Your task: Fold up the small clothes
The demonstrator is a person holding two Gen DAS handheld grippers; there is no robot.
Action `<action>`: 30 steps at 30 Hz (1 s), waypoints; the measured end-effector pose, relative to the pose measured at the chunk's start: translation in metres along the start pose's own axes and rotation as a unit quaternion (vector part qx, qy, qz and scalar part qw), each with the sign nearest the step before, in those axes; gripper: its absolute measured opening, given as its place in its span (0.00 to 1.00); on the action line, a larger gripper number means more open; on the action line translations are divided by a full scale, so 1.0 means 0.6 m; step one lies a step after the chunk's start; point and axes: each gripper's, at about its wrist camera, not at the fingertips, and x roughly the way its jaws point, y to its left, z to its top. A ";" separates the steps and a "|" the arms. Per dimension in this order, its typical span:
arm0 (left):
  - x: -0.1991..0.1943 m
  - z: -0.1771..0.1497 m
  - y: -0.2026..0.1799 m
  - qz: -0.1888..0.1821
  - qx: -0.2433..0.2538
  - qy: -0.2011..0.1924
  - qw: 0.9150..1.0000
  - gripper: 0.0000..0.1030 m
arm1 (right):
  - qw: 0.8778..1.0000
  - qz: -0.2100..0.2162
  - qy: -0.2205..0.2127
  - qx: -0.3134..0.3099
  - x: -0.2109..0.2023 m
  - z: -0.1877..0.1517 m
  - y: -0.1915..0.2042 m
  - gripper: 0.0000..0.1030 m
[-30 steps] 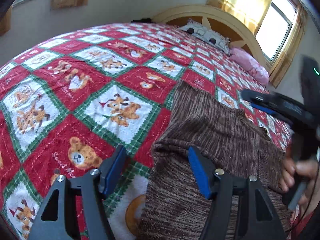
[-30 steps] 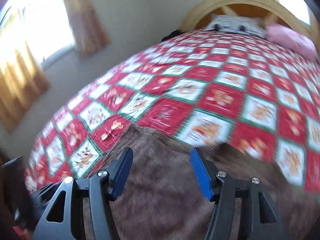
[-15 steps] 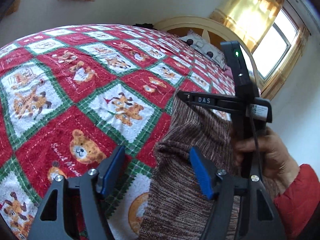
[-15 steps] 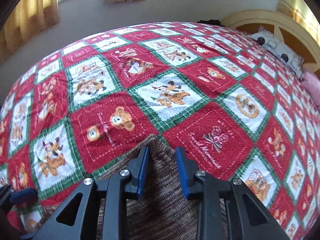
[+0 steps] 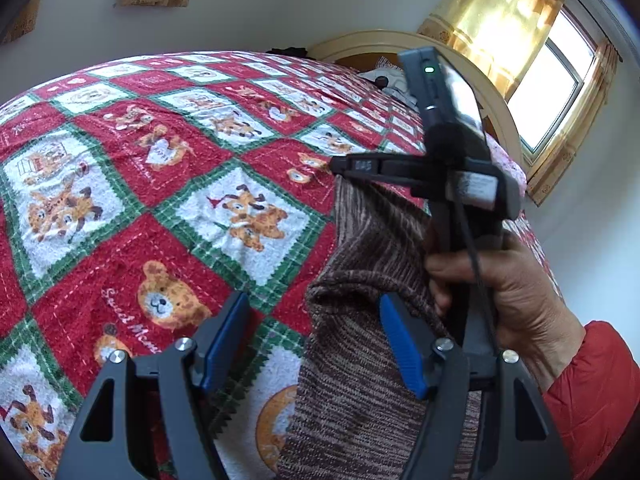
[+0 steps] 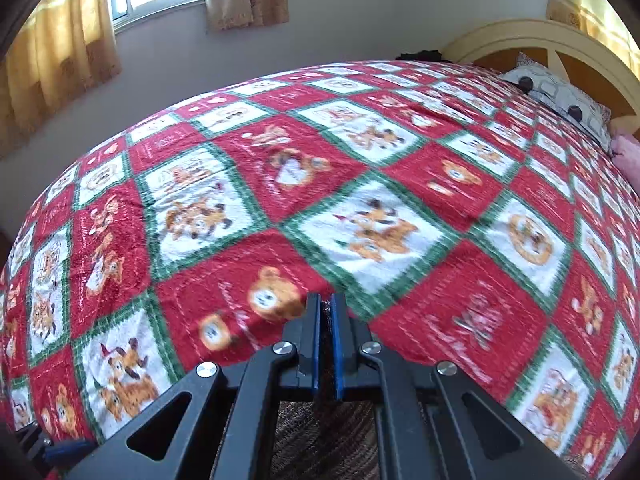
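Right gripper (image 6: 326, 312): jaws pinched nearly together on a far edge of the brown knit garment (image 5: 360, 360), with a sliver of knit showing between the blue pads (image 6: 316, 344). From the left wrist view the same tool sits raised above the bed, and the cloth hangs from its tip in a taut slanted sheet. The right hand (image 5: 516, 292), in a red sleeve, grips the handle.

Left gripper (image 5: 314, 344): jaws spread wide, holding nothing. It hovers low over the near part of the garment, its right pad (image 5: 400, 344) just beside the bunched fold edge; whether pad and cloth touch can't be told.

Step in hand, as a judgement: lifting one edge to carry it over for a fold. To do it well, keep the pinch firm and the lifted edge level, and move slowly so the knit doesn't slip. Bring the left tool onto the matching edge or corner before laying over, otherwise the fold goes skewed. Soft knit sags, so expect droop between the grips.

Garment look: mottled brown and tan striped knit, ribbed, thick, rumpled near the left tool, partly doubled already. It lies on the red, white and green teddy-bear bedspread (image 6: 400, 184), near side of the bed, toward the person. Pillows (image 6: 560, 100) lie far off at the headboard (image 6: 532, 36).
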 end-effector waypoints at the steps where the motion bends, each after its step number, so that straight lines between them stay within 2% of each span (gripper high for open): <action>1: -0.001 0.000 0.000 0.001 0.001 0.000 1.000 0.69 | 1.000 -0.009 0.000 -0.013 0.005 -0.002 0.007 0.05; 6: -0.003 -0.001 0.000 -0.002 -0.002 0.000 1.000 0.69 | 0.999 -0.032 -0.005 -0.011 -0.022 -0.006 -0.004 0.08; 8: -0.001 0.000 0.001 -0.003 -0.002 0.000 1.000 0.69 | 0.999 -0.032 -0.032 0.020 -0.070 -0.015 -0.020 0.08; 10: 0.000 0.001 0.002 -0.002 -0.001 0.001 1.000 0.69 | 0.997 -0.023 -0.051 0.054 -0.115 -0.032 -0.035 0.20; 11: 0.001 0.001 0.000 -0.001 0.000 0.001 1.000 0.69 | 0.996 -0.018 -0.054 0.066 -0.138 -0.046 -0.039 0.33; 12: 0.000 0.001 0.002 -0.001 0.000 0.001 1.000 0.69 | 0.996 -0.010 -0.058 0.073 -0.152 -0.057 -0.039 0.35; 14: 0.000 0.001 0.001 -0.003 -0.002 0.001 1.000 0.69 | 0.995 0.036 -0.040 0.084 -0.171 -0.093 -0.030 0.35; 17: -0.003 0.001 0.006 -0.014 -0.010 0.000 1.000 0.69 | 0.995 0.063 0.014 0.080 -0.158 -0.144 0.003 0.35; 18: -0.006 0.001 0.011 -0.019 -0.014 0.001 1.000 0.69 | 0.995 0.064 0.026 0.072 -0.154 -0.159 0.013 0.35; 19: -0.011 0.000 0.014 -0.023 -0.014 0.004 1.000 0.69 | 0.997 0.051 0.015 0.053 -0.160 -0.176 0.026 0.35; 21: -0.022 0.001 0.012 -0.011 0.006 0.013 1.000 0.69 | 0.999 0.040 0.014 0.025 -0.177 -0.202 0.039 0.35; 24: -0.037 0.012 0.004 0.028 0.044 0.012 0.999 0.69 | 0.998 0.050 0.021 0.025 -0.207 -0.236 0.031 0.35; 28: -0.037 0.055 -0.009 0.034 0.061 0.008 0.998 0.70 | 0.999 0.027 0.035 0.029 -0.229 -0.256 0.021 0.35; 30: -0.021 0.075 -0.025 0.038 0.088 0.012 0.995 0.79 | 0.997 0.031 0.029 0.058 -0.243 -0.254 0.012 0.35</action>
